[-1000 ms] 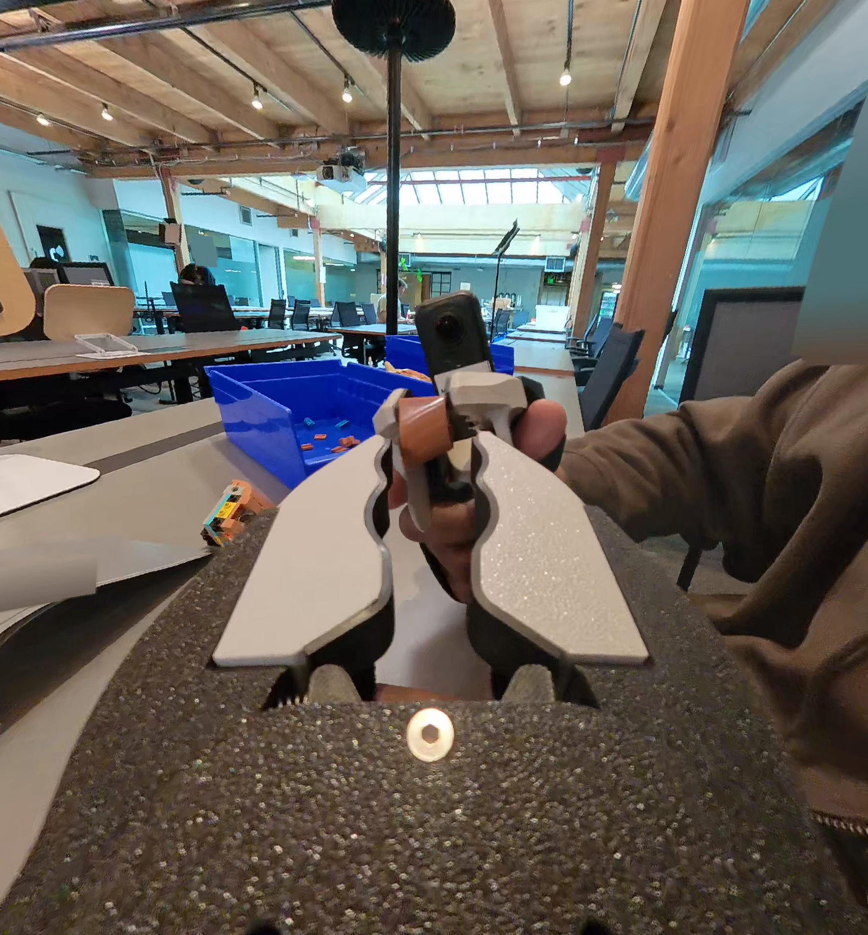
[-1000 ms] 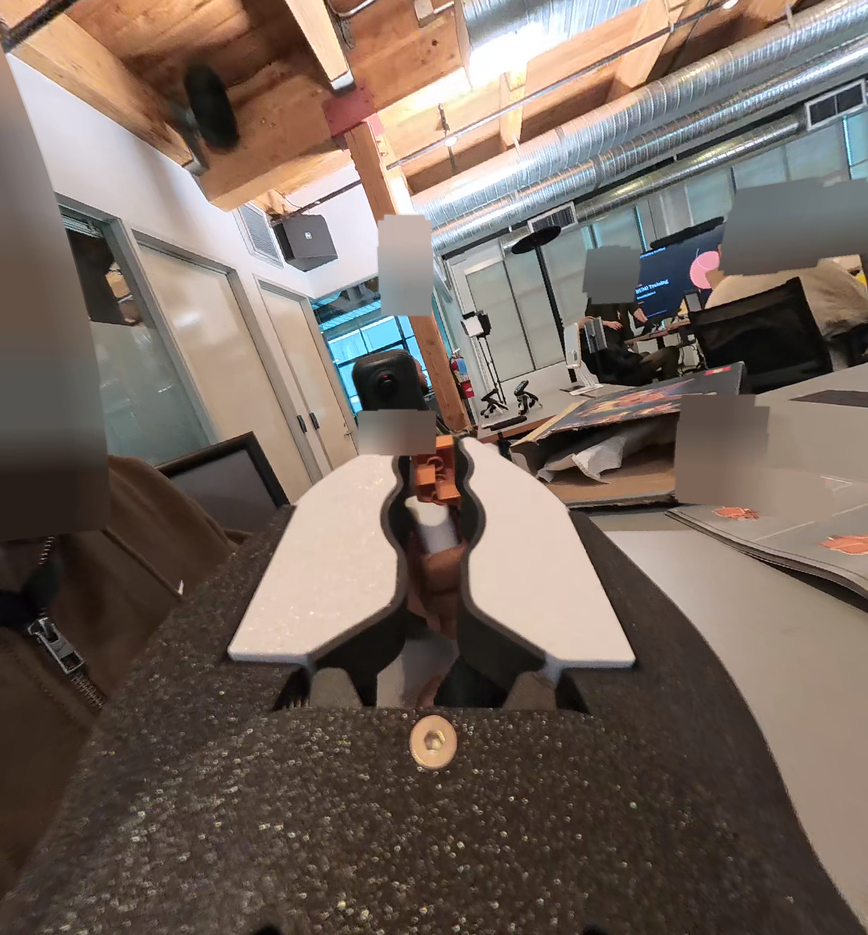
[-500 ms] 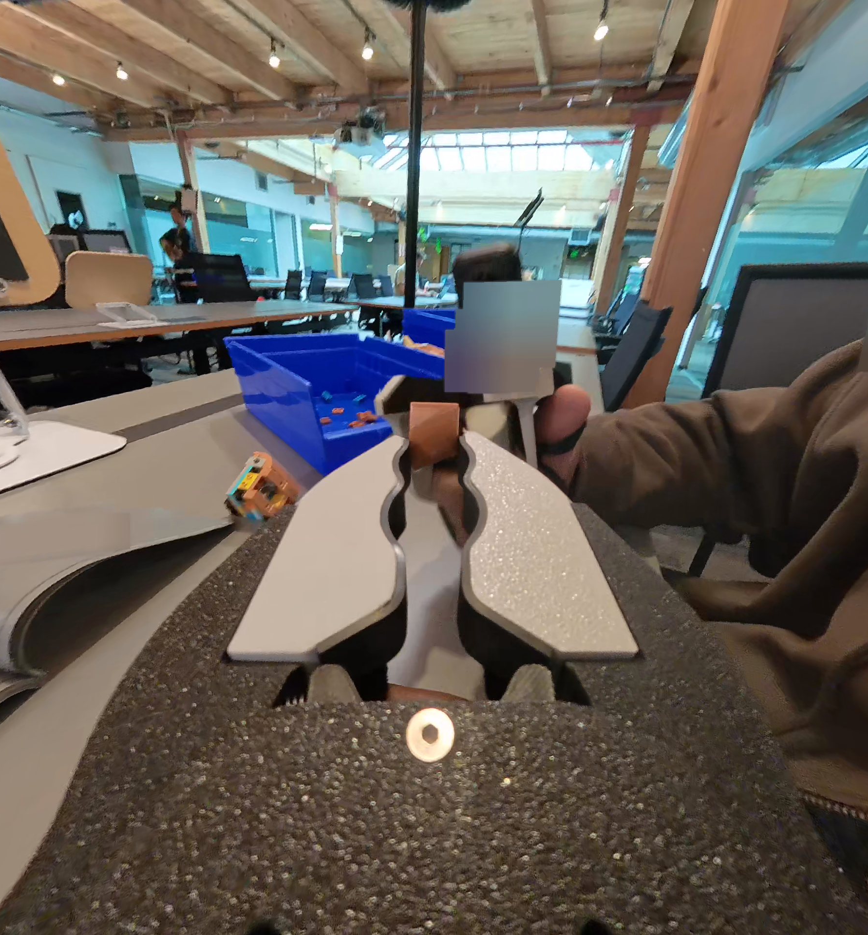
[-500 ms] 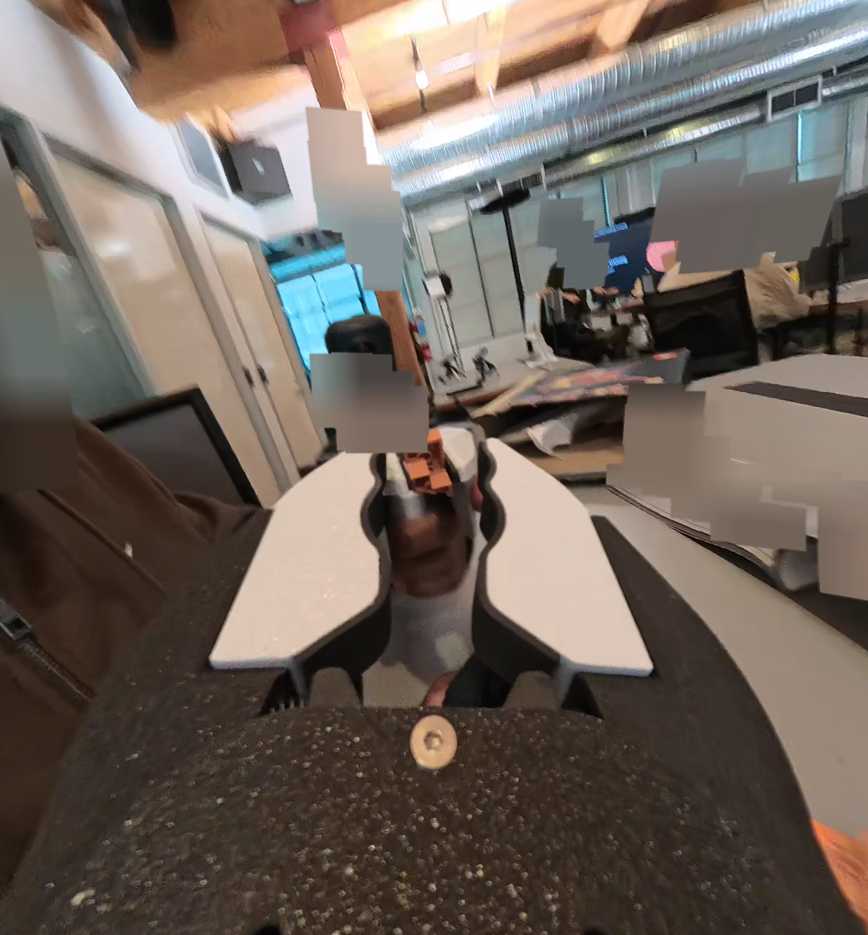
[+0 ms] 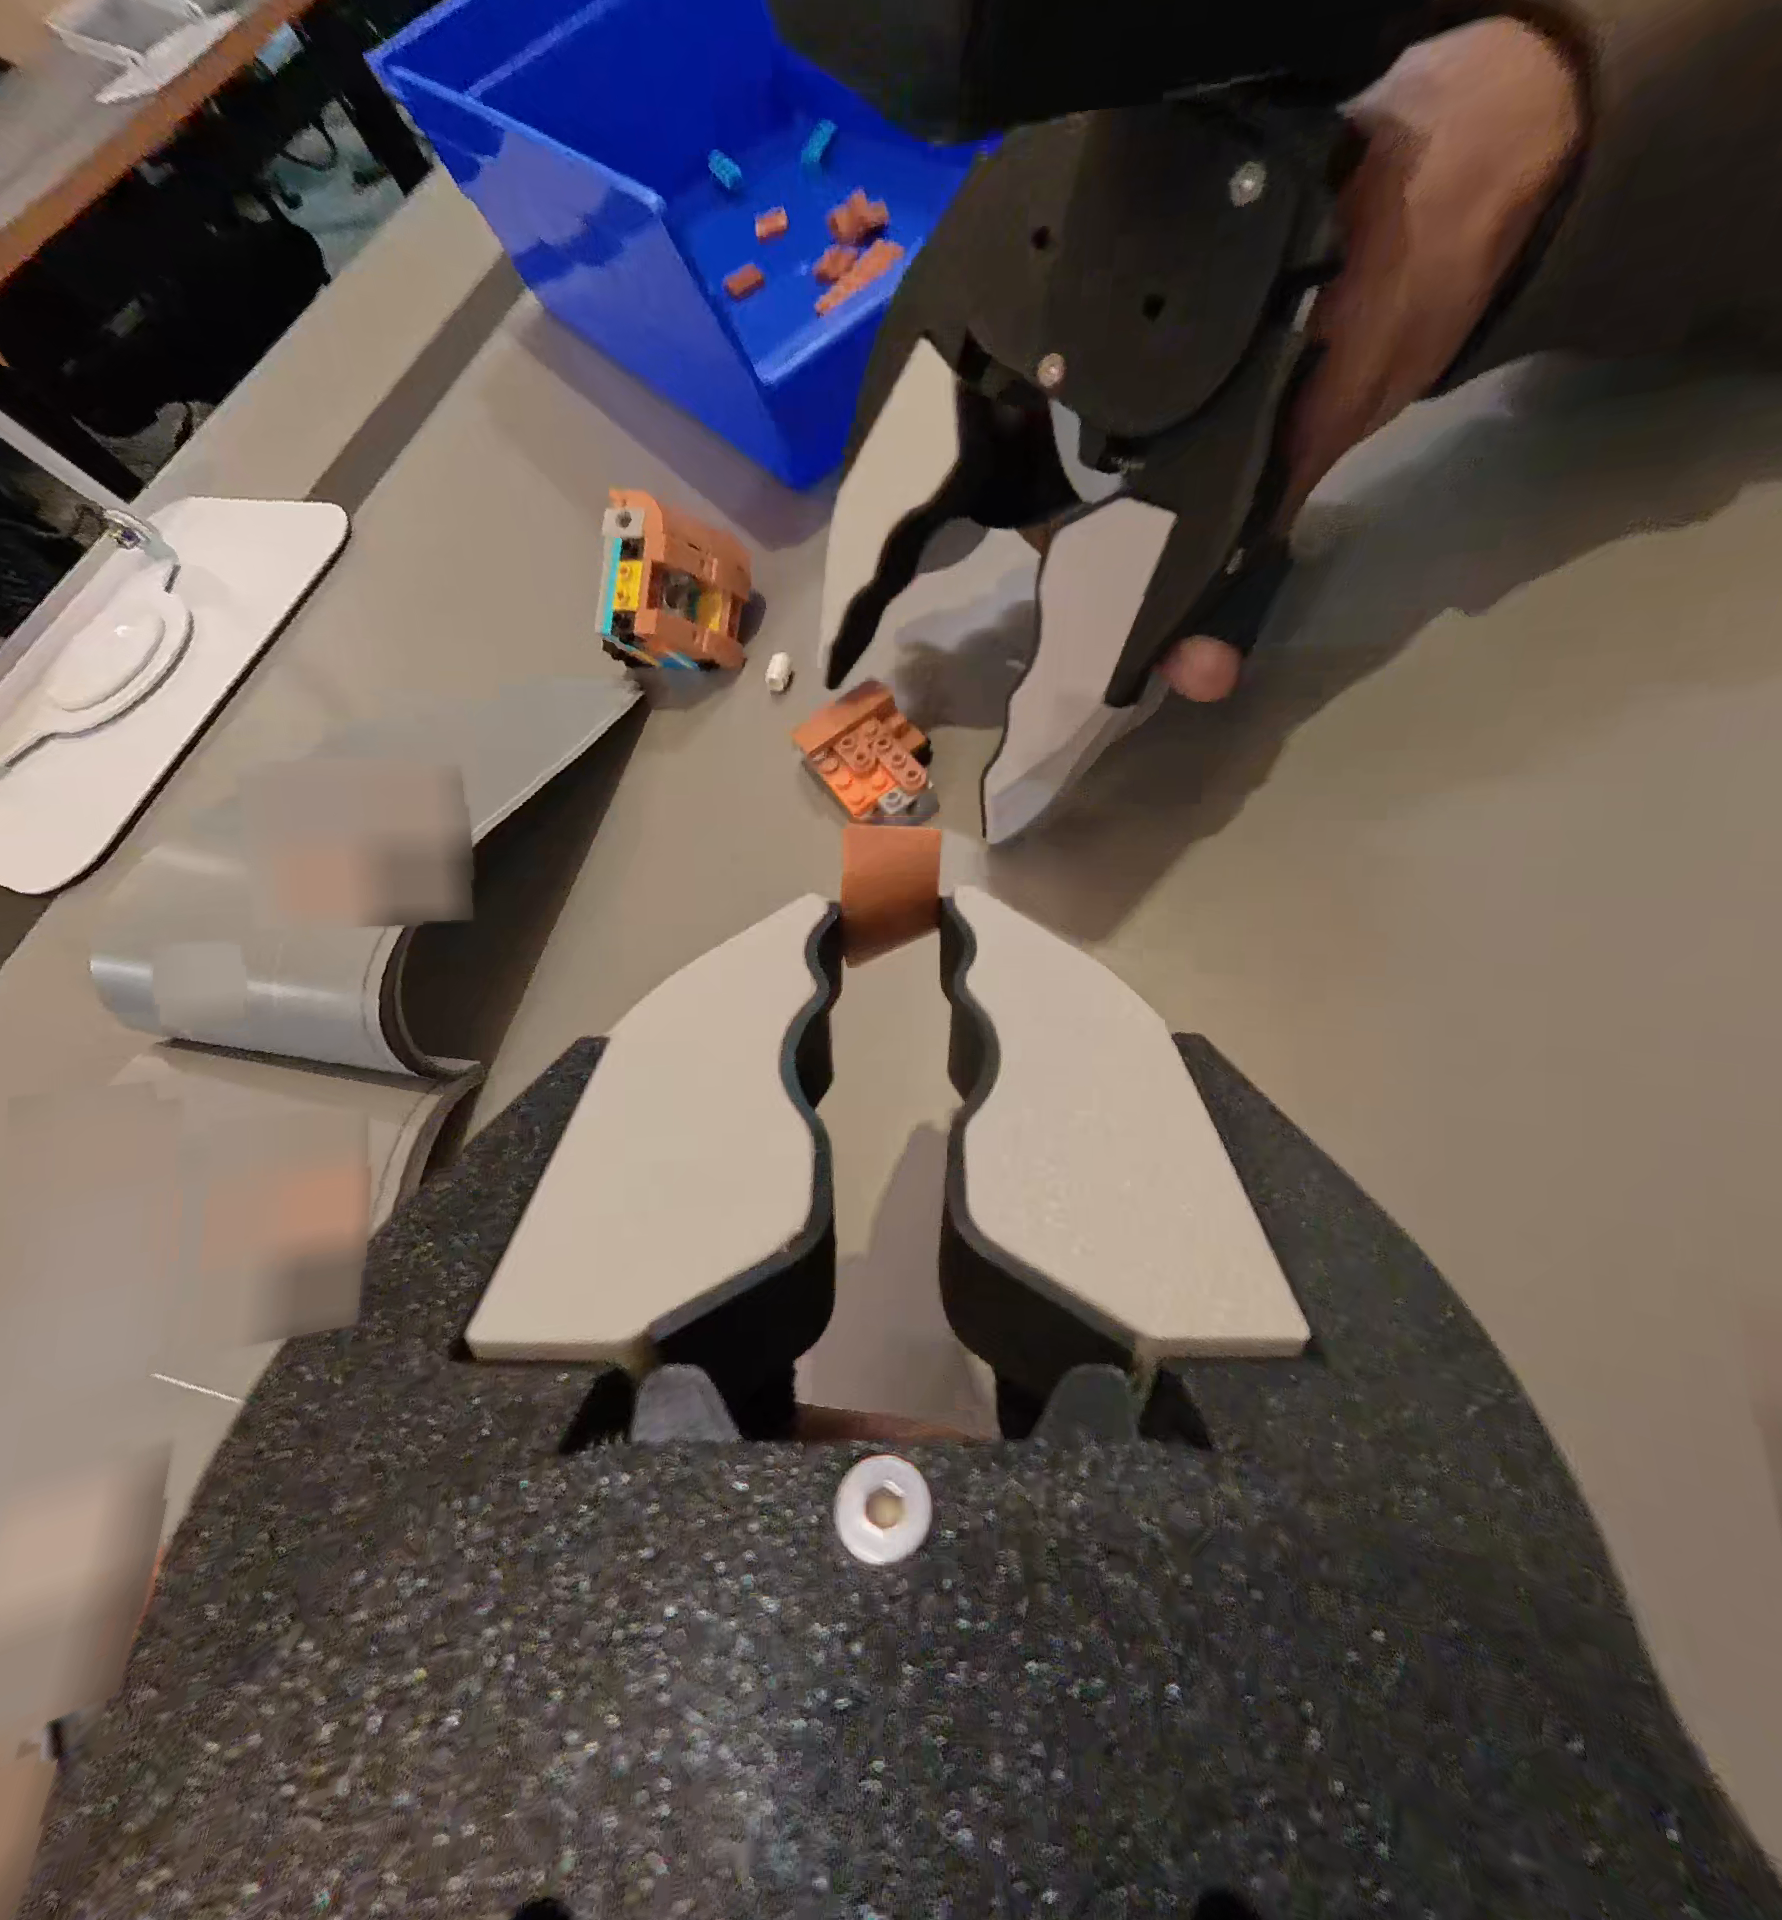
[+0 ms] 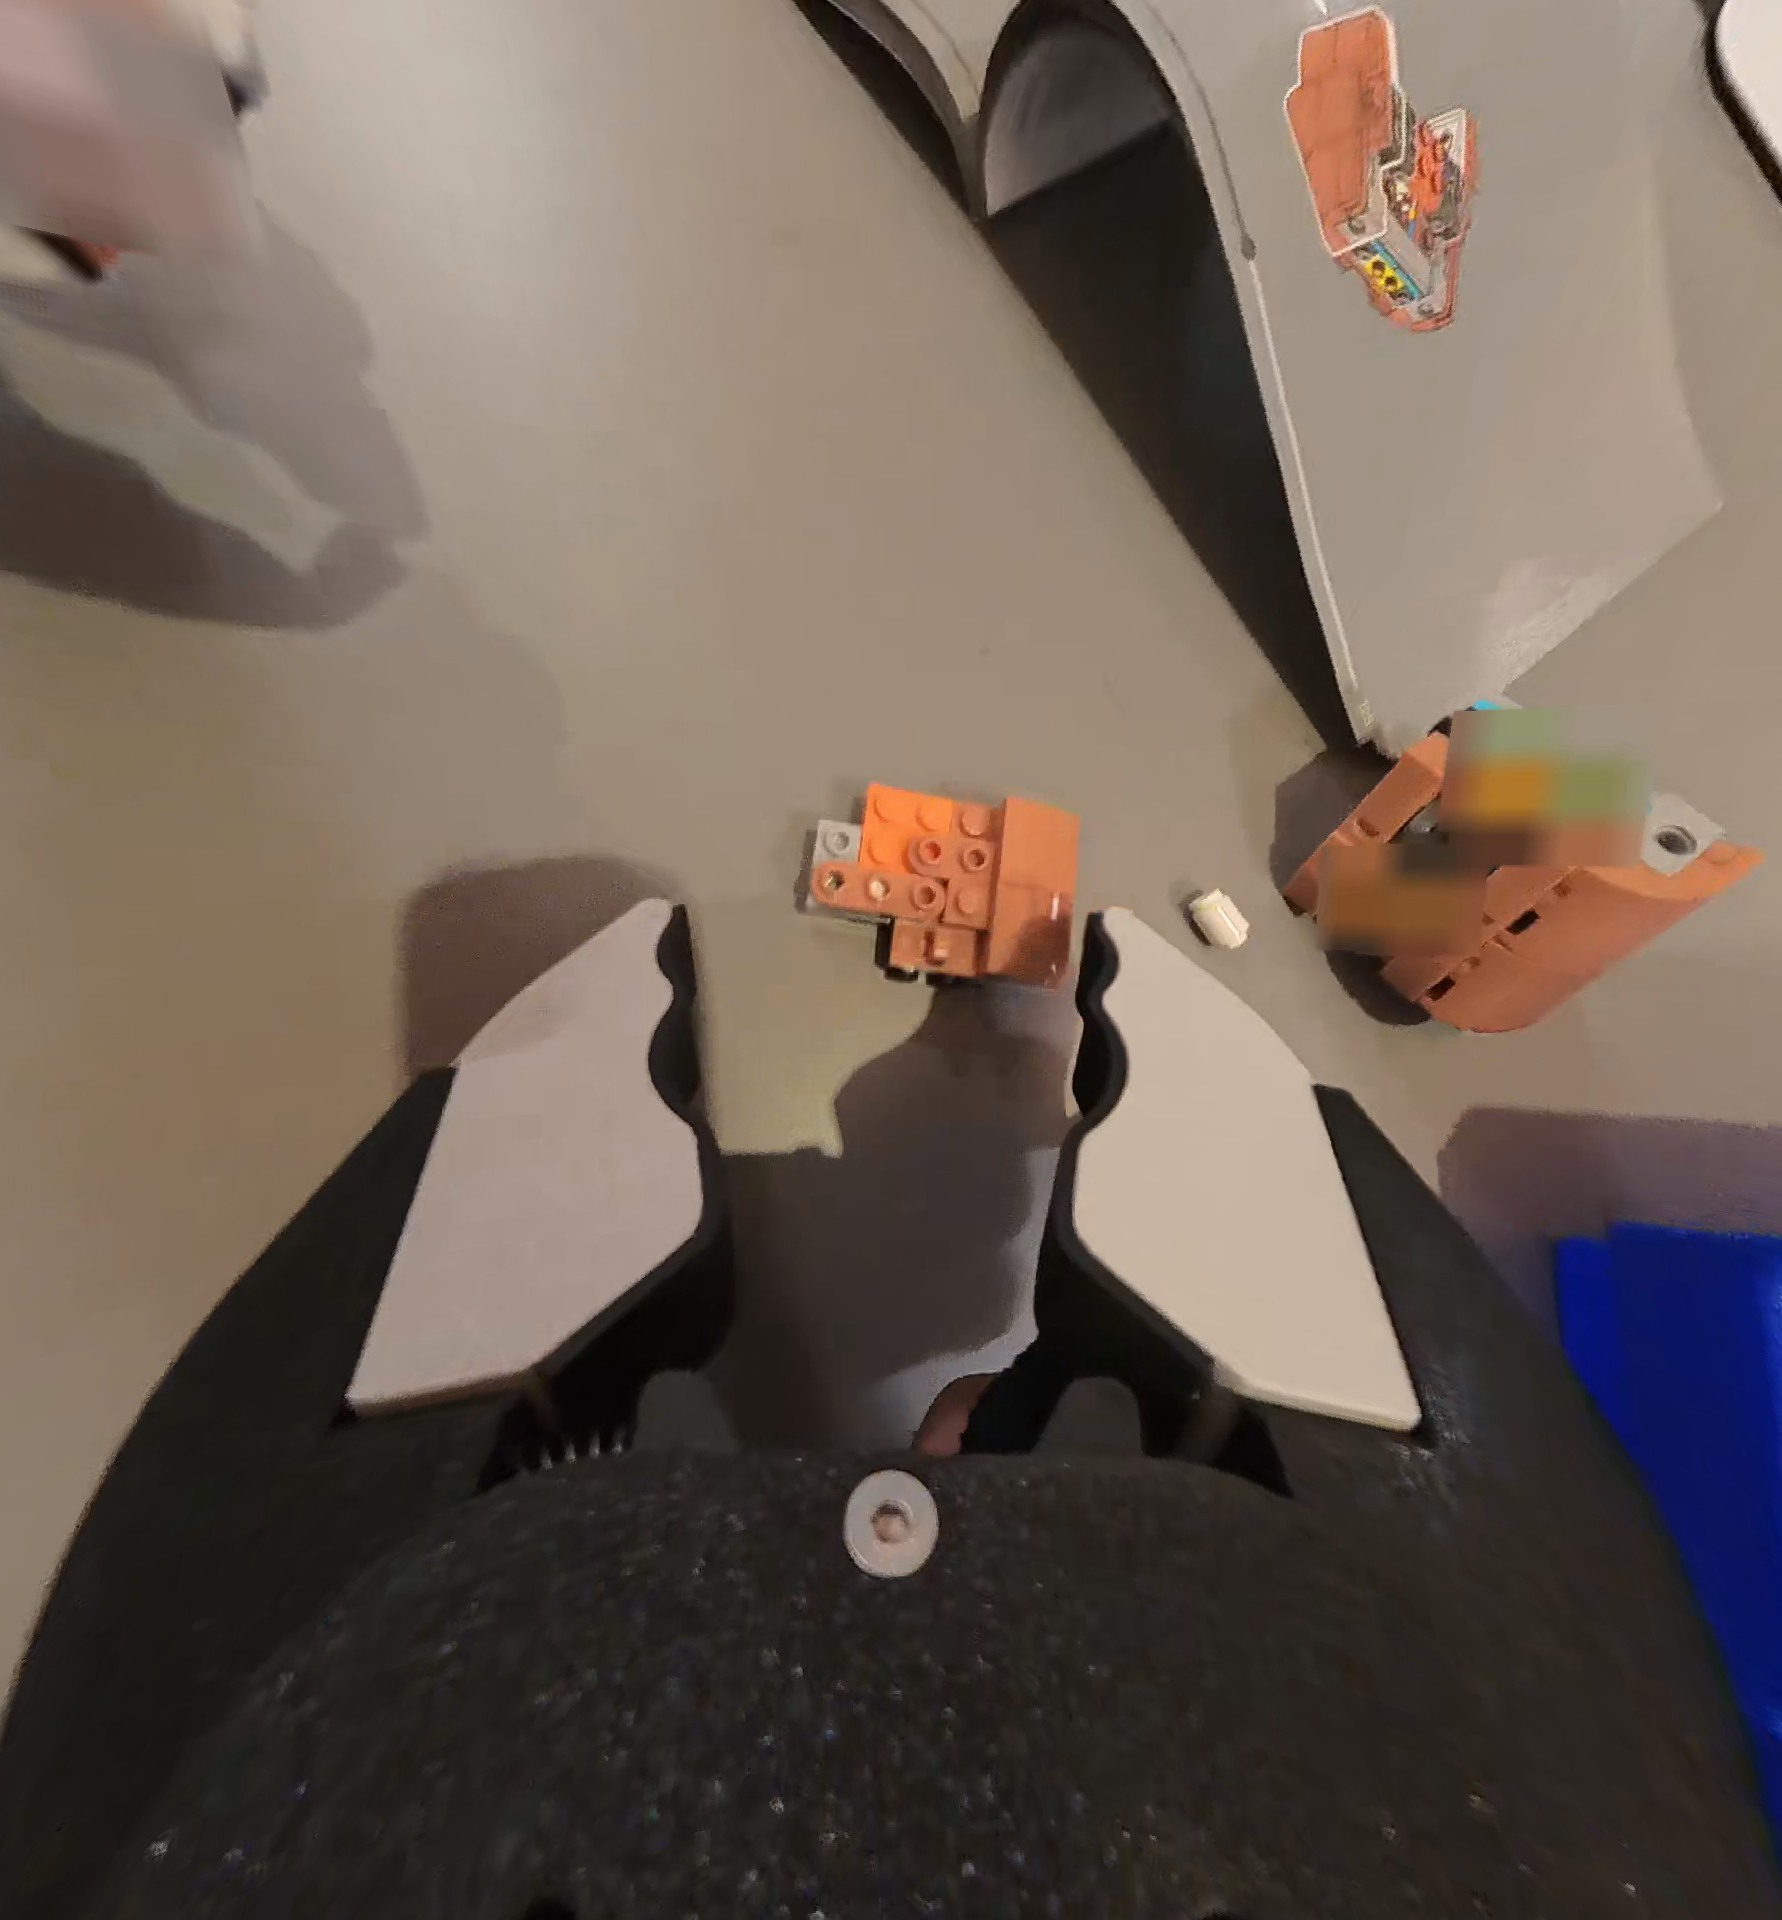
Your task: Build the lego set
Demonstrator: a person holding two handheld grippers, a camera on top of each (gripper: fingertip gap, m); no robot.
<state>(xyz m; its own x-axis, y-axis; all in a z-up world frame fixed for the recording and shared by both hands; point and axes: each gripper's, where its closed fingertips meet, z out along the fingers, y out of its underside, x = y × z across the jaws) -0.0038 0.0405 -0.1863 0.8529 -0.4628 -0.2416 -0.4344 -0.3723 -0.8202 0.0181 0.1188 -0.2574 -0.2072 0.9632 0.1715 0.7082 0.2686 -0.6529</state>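
The left claw (image 5: pixel 889 914) pinches a smooth brown lego piece (image 5: pixel 889 883) at its tips, held above the grey bench (image 5: pixel 1438 935). Just beyond it a small orange-brown lego cluster (image 6: pixel 944 894) lies on the bench, studs showing on stepped plates, a grey plate at one edge. The right claw (image 6: pixel 885 925) is spread wide and empty, tips either side of that cluster. A tiny white piece (image 6: pixel 1217 918) lies between the cluster and a larger brown build (image 6: pixel 1489 935). Loose bricks sit in the blue bin (image 5: pixel 638 260).
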